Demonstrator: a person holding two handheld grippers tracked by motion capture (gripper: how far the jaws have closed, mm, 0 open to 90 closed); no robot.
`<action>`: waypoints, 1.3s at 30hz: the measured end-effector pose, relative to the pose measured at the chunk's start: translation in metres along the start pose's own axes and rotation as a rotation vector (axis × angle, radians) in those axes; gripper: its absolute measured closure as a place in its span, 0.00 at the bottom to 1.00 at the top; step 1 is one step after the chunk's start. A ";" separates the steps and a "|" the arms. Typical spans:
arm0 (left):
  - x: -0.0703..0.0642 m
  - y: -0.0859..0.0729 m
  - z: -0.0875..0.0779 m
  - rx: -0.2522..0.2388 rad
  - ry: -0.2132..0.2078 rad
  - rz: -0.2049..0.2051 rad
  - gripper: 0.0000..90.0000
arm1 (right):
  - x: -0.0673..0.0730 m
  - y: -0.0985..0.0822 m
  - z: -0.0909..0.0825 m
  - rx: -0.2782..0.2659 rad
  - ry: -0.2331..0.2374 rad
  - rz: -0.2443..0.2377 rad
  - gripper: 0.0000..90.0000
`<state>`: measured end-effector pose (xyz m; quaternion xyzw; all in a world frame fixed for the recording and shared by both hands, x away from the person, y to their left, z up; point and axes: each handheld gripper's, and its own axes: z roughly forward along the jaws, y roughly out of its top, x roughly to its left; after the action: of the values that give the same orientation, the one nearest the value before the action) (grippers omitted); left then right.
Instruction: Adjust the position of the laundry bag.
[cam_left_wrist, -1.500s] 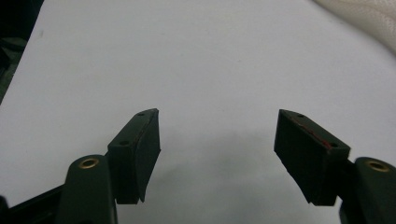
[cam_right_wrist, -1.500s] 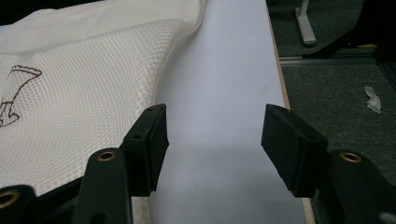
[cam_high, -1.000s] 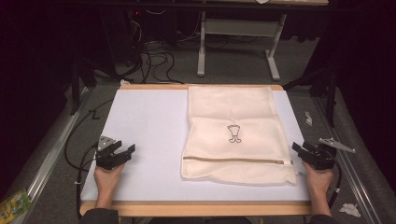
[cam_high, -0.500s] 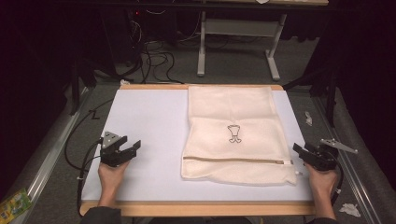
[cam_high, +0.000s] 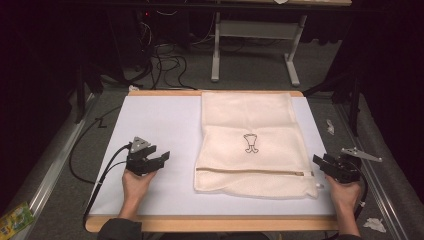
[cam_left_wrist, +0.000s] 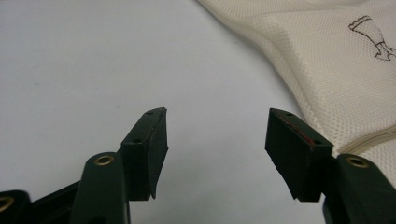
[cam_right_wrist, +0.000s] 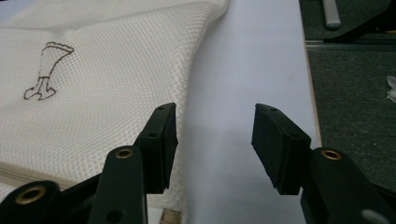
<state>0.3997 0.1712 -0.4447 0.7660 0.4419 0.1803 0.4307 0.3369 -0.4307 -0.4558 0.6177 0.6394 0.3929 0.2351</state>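
Since a second ago my left hand-held gripper (cam_high: 159, 159) has slid across the surface (cam_high: 150, 120) toward the mesh bag (cam_high: 250, 120), while my right hand-held gripper (cam_high: 322, 162) has hardly shifted; its jaws have just been closing a little, with nothing between them. Nearest me, both stand released, jaws apart over bare white. The left one has open room all around and lies well apart from the bag's left edge. The right one sits just beside the bag's near right corner, by the zipper (cam_high: 250, 171), with a narrow strip of surface between the bag's right edge and the surface's own right edge. Farther off, the bag lies flat, its far edge reaching the surface's back edge.
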 end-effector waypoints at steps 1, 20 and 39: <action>-0.006 0.003 0.003 -0.001 -0.021 0.001 0.44 | 0.003 0.001 0.001 0.006 0.012 -0.008 0.58; -0.060 0.018 0.047 0.076 -0.104 0.034 0.43 | 0.024 0.011 0.015 0.070 0.028 -0.060 0.59; -0.079 0.021 0.081 0.148 -0.116 0.040 0.43 | 0.029 0.014 0.028 0.115 0.012 -0.062 0.62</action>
<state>0.4207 0.0600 -0.4646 0.8136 0.4129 0.1108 0.3940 0.3635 -0.3976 -0.4553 0.6077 0.6811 0.3517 0.2075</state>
